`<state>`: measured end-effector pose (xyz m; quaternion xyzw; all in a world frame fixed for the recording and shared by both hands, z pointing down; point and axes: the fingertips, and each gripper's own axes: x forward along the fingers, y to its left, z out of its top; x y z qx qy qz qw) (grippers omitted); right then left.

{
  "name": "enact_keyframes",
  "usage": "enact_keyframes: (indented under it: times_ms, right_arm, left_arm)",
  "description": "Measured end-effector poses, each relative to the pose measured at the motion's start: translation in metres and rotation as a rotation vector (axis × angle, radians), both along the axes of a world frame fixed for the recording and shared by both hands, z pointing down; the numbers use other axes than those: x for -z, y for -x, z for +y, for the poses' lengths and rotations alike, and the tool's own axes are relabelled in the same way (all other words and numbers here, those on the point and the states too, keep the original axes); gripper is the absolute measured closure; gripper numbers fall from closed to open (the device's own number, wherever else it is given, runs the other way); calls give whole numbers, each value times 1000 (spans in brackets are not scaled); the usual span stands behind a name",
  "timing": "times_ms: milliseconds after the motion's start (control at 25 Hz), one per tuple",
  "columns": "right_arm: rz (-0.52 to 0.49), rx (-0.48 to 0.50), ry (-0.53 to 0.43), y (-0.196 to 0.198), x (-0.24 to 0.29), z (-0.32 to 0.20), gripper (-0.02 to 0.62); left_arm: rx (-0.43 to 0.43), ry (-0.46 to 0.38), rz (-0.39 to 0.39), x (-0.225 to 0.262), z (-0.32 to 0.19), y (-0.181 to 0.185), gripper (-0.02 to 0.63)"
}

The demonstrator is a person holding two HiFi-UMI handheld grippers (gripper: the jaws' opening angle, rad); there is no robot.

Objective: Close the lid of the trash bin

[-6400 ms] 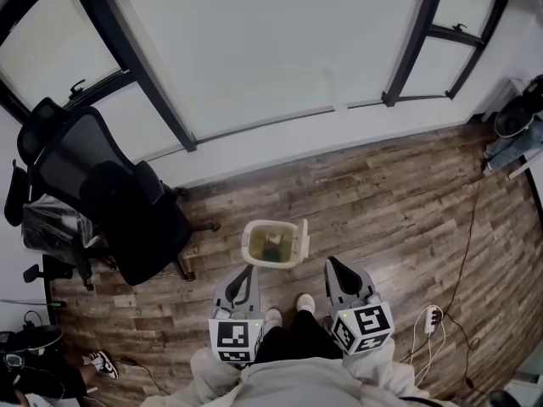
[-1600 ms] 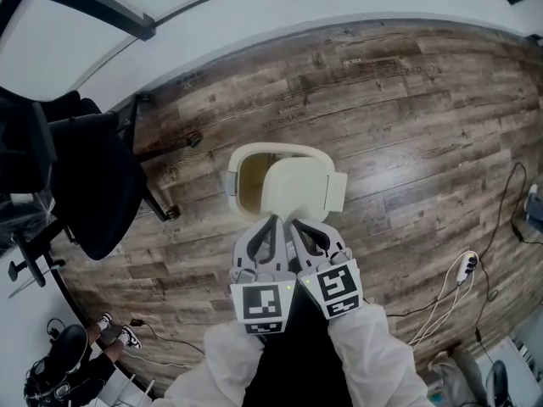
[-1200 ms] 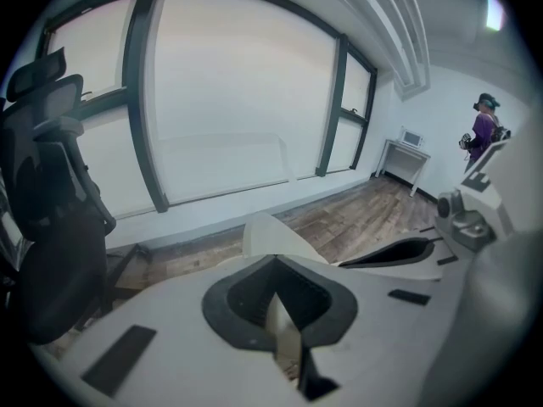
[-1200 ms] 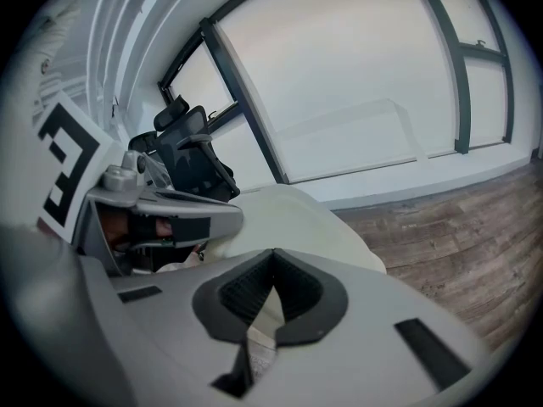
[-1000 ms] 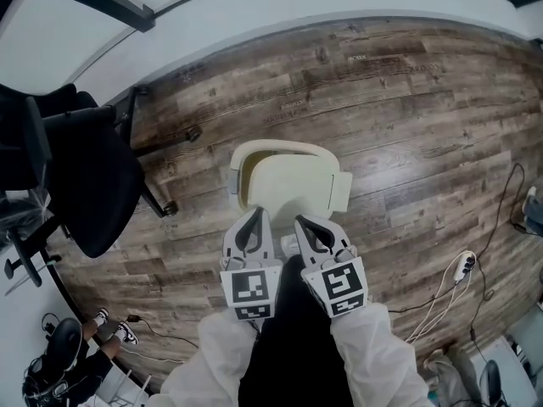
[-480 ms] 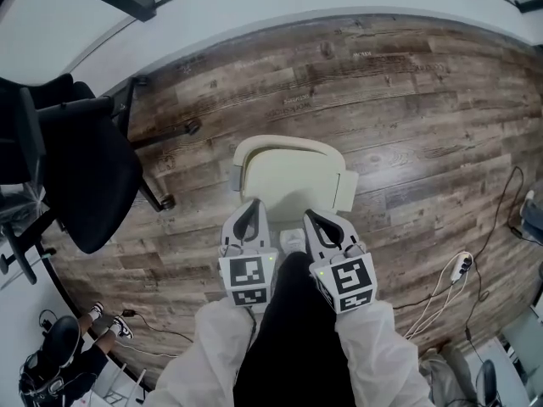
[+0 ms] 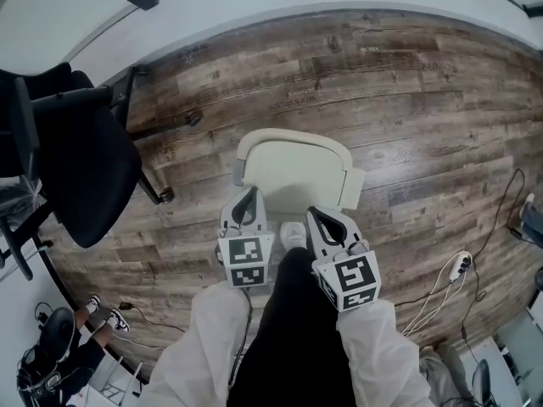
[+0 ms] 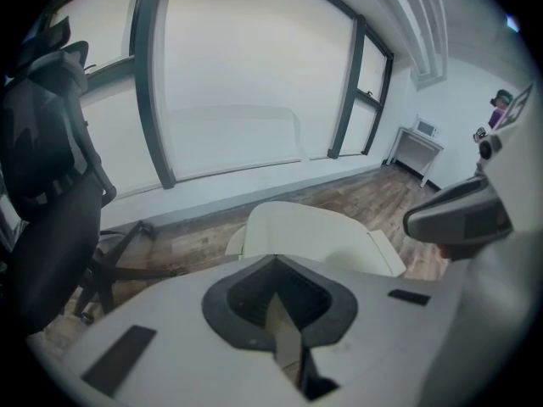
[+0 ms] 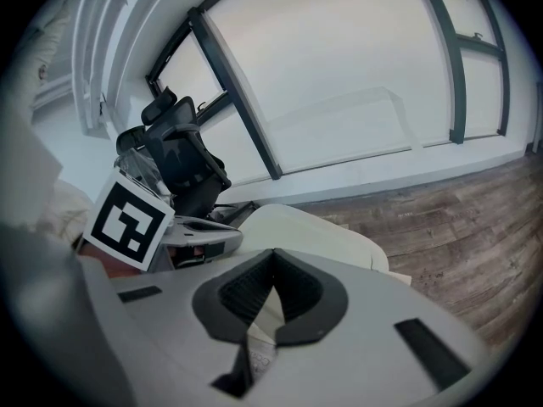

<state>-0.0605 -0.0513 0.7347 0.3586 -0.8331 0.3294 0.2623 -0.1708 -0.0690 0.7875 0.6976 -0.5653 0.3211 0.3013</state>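
Head view steeply downward, gripper views share lid

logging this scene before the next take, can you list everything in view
trash bin: one, cream, lid down, on the floor ahead of the feet
office chair: one, black, left of the bin
power strip: one, white, with cables, on the floor at right
floor: brown wood planks
windows: dark frames, far wall
shoe: one, white, between the grippers
left gripper: light grey, shut, empty, by the bin's near edge
right gripper: light grey, shut, empty
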Motion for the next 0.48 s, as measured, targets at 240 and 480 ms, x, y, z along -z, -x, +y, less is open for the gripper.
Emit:
enact_keyframes:
  times_ms: [240, 480]
  right_arm:
    - [4, -8, 6, -4, -3, -4, 571]
    - [11, 2, 12, -4, -8, -3, 572]
  left_arm:
    - [6, 23, 6, -14, 0, 4, 598]
    - [25, 47, 15, -30, -1, 8, 598]
